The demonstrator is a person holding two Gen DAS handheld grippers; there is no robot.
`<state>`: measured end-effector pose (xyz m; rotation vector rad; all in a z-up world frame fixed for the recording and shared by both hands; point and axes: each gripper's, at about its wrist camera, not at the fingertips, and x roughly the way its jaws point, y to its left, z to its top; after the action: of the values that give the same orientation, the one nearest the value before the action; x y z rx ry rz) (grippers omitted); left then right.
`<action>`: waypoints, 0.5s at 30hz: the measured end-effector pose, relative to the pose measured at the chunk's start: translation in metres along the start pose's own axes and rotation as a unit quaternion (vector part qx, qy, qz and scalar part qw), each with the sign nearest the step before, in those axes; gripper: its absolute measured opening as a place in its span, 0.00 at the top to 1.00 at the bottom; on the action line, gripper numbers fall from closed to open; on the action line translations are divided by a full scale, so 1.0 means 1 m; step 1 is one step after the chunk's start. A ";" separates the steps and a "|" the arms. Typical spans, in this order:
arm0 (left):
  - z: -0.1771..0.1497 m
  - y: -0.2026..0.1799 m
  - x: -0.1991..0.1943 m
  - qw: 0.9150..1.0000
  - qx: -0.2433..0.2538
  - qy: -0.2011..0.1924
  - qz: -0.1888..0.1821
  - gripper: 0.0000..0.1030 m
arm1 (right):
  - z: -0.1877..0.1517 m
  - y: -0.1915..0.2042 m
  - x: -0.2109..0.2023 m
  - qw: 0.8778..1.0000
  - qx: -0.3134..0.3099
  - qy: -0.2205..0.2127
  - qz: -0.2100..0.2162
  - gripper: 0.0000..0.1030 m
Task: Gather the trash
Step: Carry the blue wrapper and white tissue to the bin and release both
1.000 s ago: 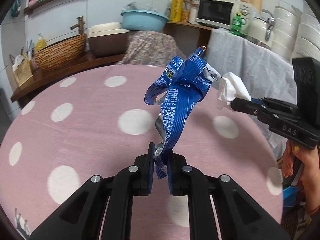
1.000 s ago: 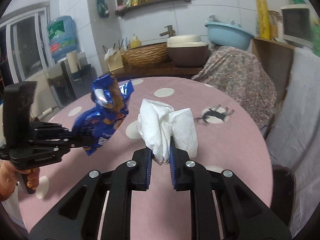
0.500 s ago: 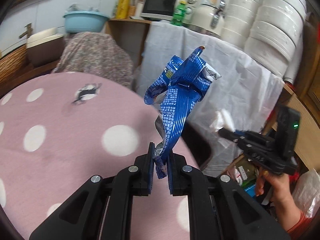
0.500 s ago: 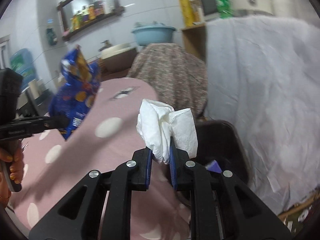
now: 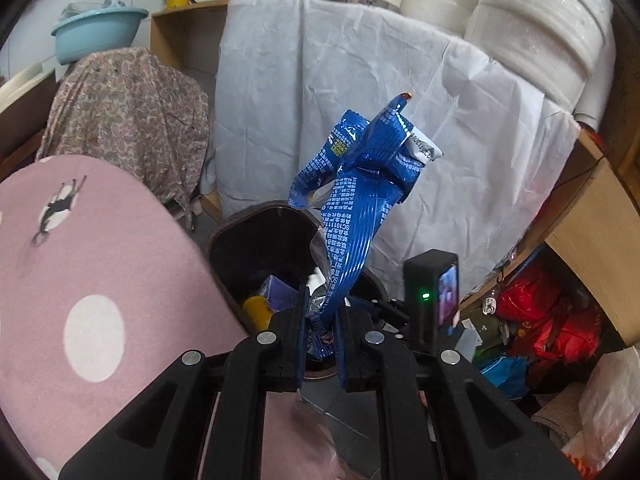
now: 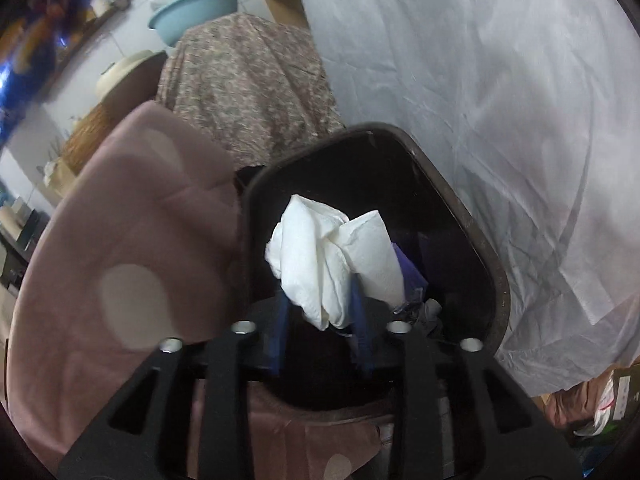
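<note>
My left gripper (image 5: 322, 320) is shut on the lower end of a crumpled blue snack wrapper (image 5: 360, 200), which stands up over the dark brown trash bin (image 5: 256, 216). The bin sits on the floor beside the pink dotted table (image 5: 80, 280) and holds some trash. In the right wrist view my right gripper (image 6: 320, 320) hangs over the bin's mouth (image 6: 480, 248). Its jaws are opening, and a wad of white tissue (image 6: 332, 248) sits loosely between them. The right gripper's black housing (image 5: 430, 296) shows just right of the wrapper. The wrapper (image 6: 24, 40) is a blur at upper left.
A white sheet (image 5: 360, 80) drapes a stand right behind the bin. A floral cloth (image 5: 128, 112) covers something to its left, with a light blue basin (image 5: 96, 36) above. Red and blue bags (image 5: 552, 320) crowd the floor under a wooden shelf at right.
Both grippers swung off the table to above the bin. The right one dropped lower and its jaws parted around the tissue. The left still pinches the wrapper.
</note>
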<state>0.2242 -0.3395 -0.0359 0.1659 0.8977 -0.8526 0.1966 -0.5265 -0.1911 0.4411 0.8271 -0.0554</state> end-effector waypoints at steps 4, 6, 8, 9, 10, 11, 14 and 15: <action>0.008 -0.001 0.025 1.000 -0.009 0.028 0.003 0.88 | -0.007 -0.006 0.010 1.000 0.005 -0.004 -0.004 0.43; 0.011 -0.003 0.040 0.999 -0.010 0.043 0.009 0.88 | -0.012 -0.008 0.005 1.000 0.005 -0.013 -0.006 0.42; 0.013 -0.004 0.053 0.998 -0.017 0.060 0.009 0.88 | -0.016 -0.010 -0.005 1.000 0.001 -0.027 -0.016 0.40; 0.014 -0.004 0.061 0.997 -0.022 0.069 0.010 0.88 | -0.018 -0.012 -0.011 0.999 0.001 -0.034 -0.019 0.36; 0.016 -0.004 0.069 0.997 -0.028 0.078 0.011 0.88 | -0.021 -0.014 -0.018 0.999 0.002 -0.043 -0.023 0.35; 0.018 -0.005 0.079 0.995 -0.036 0.091 0.010 0.88 | -0.024 -0.016 -0.025 0.998 0.003 -0.051 -0.027 0.33; 0.020 -0.005 0.107 0.991 -0.057 0.123 0.023 0.89 | -0.033 -0.025 -0.044 0.997 0.012 -0.067 -0.035 0.33; 0.020 -0.005 0.118 0.988 -0.067 0.134 0.026 0.88 | -0.036 -0.029 -0.051 0.997 0.018 -0.072 -0.038 0.33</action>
<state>0.2721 -0.4204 -0.1098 0.1902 1.1946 -0.7286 0.1299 -0.5445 -0.1860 0.4344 0.7019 -0.1706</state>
